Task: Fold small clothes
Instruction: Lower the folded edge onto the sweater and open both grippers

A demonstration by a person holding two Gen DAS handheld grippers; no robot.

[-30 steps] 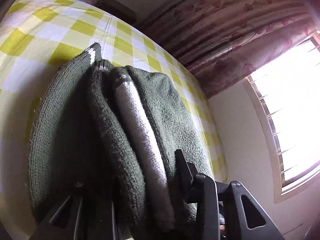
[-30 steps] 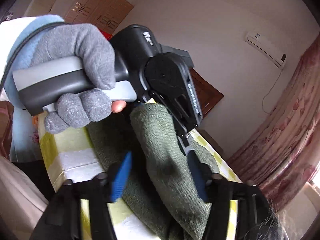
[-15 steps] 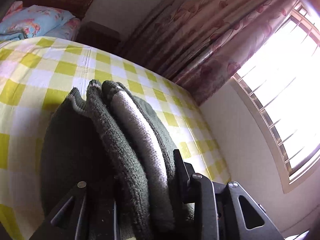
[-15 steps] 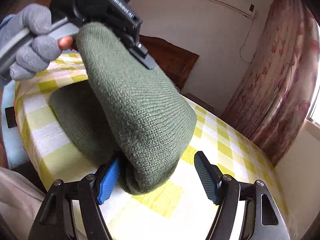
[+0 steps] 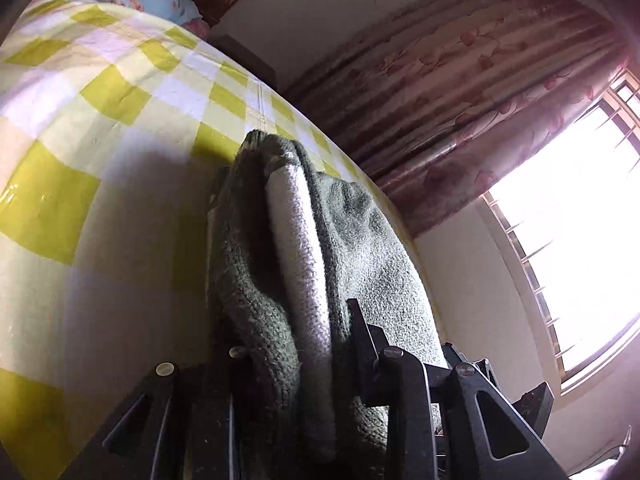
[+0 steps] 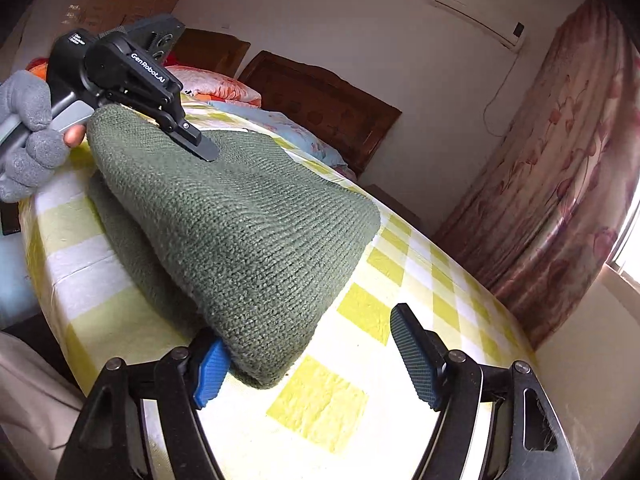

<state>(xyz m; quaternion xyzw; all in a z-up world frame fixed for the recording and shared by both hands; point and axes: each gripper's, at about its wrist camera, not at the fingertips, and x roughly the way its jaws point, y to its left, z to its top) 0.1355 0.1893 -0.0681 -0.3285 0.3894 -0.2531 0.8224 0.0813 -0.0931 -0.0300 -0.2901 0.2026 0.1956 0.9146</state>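
Observation:
A dark green knitted garment point(image 6: 240, 232) with a pale grey stripe point(image 5: 300, 248) lies folded over on the yellow-and-white checked cloth point(image 6: 400, 280). My left gripper point(image 5: 288, 344) is shut on the bunched edge of the garment; it also shows in the right wrist view point(image 6: 192, 140), at the garment's far left end, held by a grey-gloved hand point(image 6: 28, 136). My right gripper point(image 6: 316, 356) is open. Its blue left pad point(image 6: 210, 368) touches the garment's near corner and the right pad point(image 6: 416, 356) is clear of it.
The checked cloth covers a bed with a wooden headboard point(image 6: 320, 104) and flowered pillows point(image 6: 216, 88) at the far end. A pink flowered curtain point(image 6: 560, 160) and bright window point(image 5: 580, 240) stand on the right. An air conditioner point(image 6: 476, 16) hangs on the wall.
My left gripper has carried the garment's edge over and down, so the fold now lies lower on the cloth. My right gripper has let go of the garment and opened.

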